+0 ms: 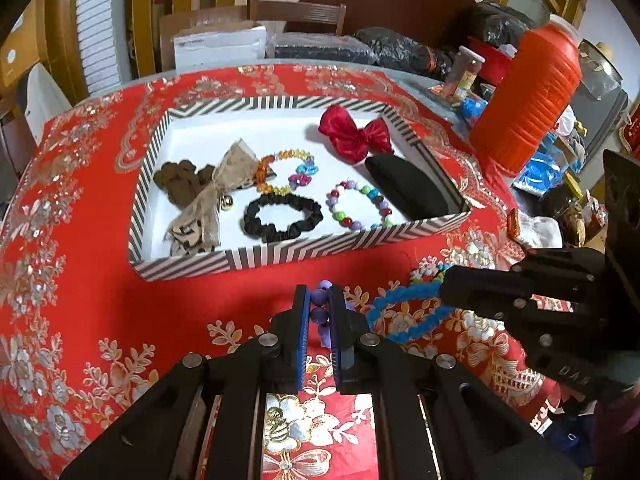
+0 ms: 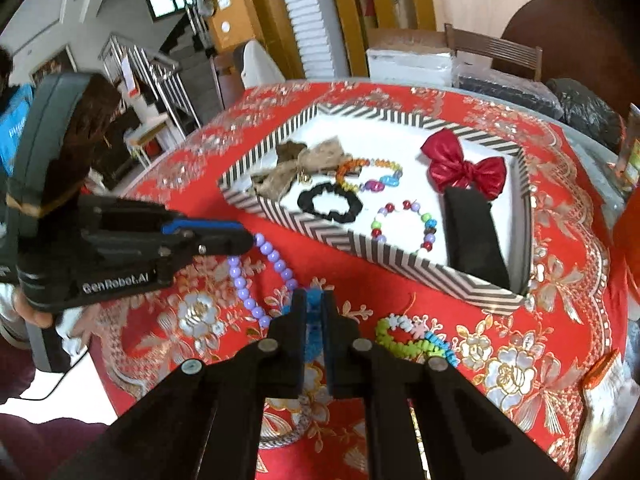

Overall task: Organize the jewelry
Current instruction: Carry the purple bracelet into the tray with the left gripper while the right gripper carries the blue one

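While the striped tray (image 1: 256,258) waits mid-frame, half filled, both tools grip pieces for it: left hand-held gripper (image 1: 320,300) clenched on purple beads (image 2: 250,304), right hand-held gripper (image 2: 314,304) pinching a blue scrunchie (image 1: 400,300).

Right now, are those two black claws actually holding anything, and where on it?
Yes, both. The left gripper pinches the purple bead bracelet on a short stretch of its beads. The right gripper clamps the fuzzy blue hair tie at one edge of its loop.
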